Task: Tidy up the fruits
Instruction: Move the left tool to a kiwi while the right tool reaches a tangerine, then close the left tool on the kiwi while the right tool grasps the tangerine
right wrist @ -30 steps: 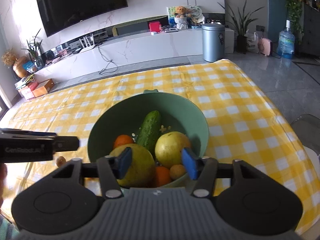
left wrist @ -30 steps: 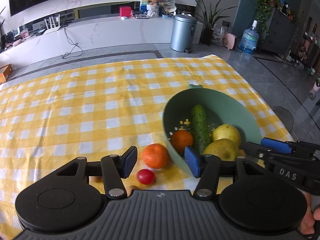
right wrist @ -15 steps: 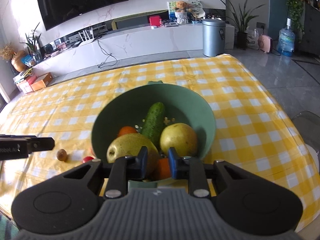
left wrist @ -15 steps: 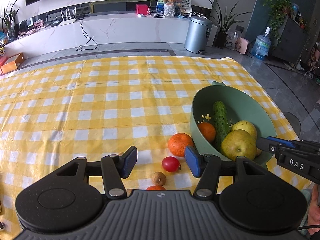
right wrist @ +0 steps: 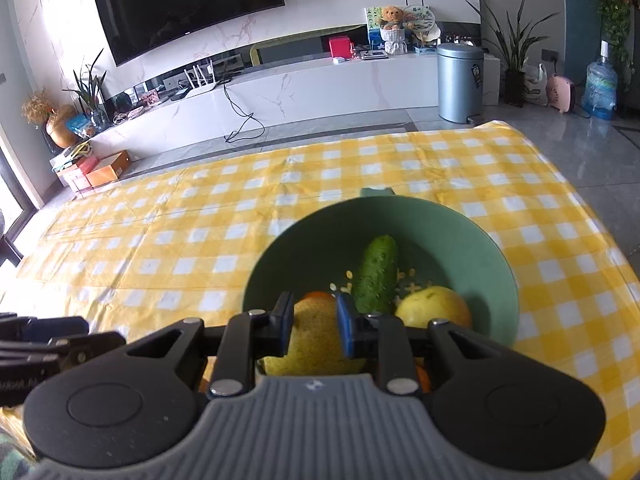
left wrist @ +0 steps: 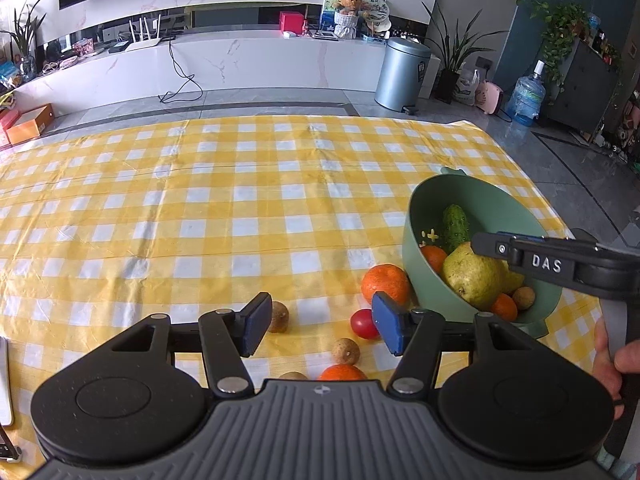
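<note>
A green bowl [left wrist: 416,240] stands on the right of the yellow checked cloth [left wrist: 200,220]. It holds a cucumber [right wrist: 378,276], two yellow-green pears [right wrist: 316,340], small oranges and a brown round fruit. Beside the bowl on the cloth lie a mandarin [left wrist: 386,284], a red tomato [left wrist: 364,324], small brown fruits [left wrist: 345,352] and another orange [left wrist: 342,372]. My left gripper [left wrist: 320,320] hovers over these loose fruits, jaws opening, nothing between them. My right gripper [right wrist: 315,316] is shut over the bowl, just above a pear; its arm [left wrist: 552,264] reaches in from the right.
A person's hand [left wrist: 612,356] holds the right gripper at the lower right. A white flat object [left wrist: 5,384] lies at the table's left edge. Beyond the table's far edge are grey floor, a white media console [right wrist: 320,88] and a metal bin [left wrist: 402,74].
The right gripper's jaws went from wide apart to shut and slid left over the bowl. The left gripper drew back to the left, so more loose fruits show beneath it.
</note>
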